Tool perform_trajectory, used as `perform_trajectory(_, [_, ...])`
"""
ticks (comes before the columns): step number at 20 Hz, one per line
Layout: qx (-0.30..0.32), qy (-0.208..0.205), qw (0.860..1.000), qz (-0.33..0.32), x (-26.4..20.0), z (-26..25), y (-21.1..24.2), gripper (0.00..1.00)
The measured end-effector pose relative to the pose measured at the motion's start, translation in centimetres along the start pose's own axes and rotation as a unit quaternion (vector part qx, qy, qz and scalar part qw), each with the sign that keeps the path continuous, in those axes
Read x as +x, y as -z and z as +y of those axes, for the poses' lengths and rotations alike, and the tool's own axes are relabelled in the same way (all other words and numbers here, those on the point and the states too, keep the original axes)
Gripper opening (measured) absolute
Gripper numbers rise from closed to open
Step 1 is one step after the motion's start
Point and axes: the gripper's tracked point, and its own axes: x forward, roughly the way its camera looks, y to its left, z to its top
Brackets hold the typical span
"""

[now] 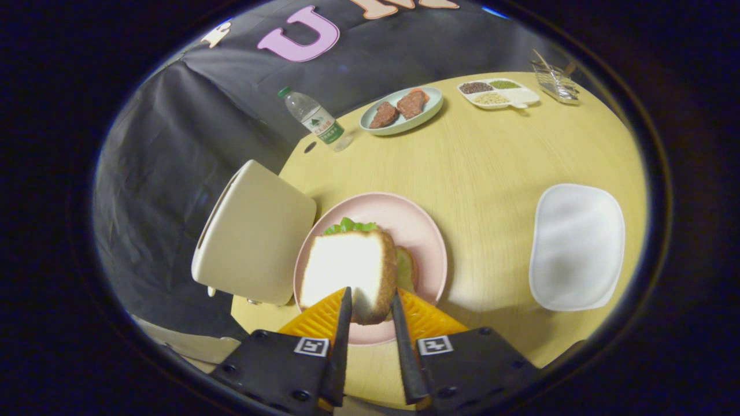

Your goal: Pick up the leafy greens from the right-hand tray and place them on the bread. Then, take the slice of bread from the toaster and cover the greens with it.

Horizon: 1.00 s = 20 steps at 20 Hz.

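The slice of bread sits pinched at its near edge between the two fingers of the hand-held gripper, which press on it from either side. The slice is tilted, its pale face turned up toward the camera and its brown crust along the right side. It rests over the pink plate, just ahead of the fingers. Leafy greens peek out from under the far edge of the slice, at 12 o'clock from it. A second slice of bread shows as a sliver at 3 o'clock, lying on the plate beneath the greens.

The cream toaster stands at 9 o'clock from the plate, just beside its rim, near the edge of the yellow desk. An empty white tray lies at 3 o'clock from the plate, well apart from it.

Farther across the desk, at 12 o'clock from the plate, a pale green plate carries two reddish-brown pieces of meat. At 11 o'clock a plastic water bottle with a green cap stands by the desk's edge. At 1 o'clock a white divided dish holds dark, green and tan grains in separate sections, and just beyond it stands a wire rack.
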Motion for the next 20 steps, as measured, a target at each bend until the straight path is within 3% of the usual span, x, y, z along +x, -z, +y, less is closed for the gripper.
perform_trajectory(8, [-0.046,-0.012,0.998,-0.051,-5.6,-1.5,-2.8,0.98])
perform_trajectory(13, [-0.104,0.021,0.982,-0.154,-11.4,-4.1,-8.8,0.99])
perform_trajectory(20, [-0.168,0.094,0.939,-0.286,-18.7,-7.2,-16.5,0.99])
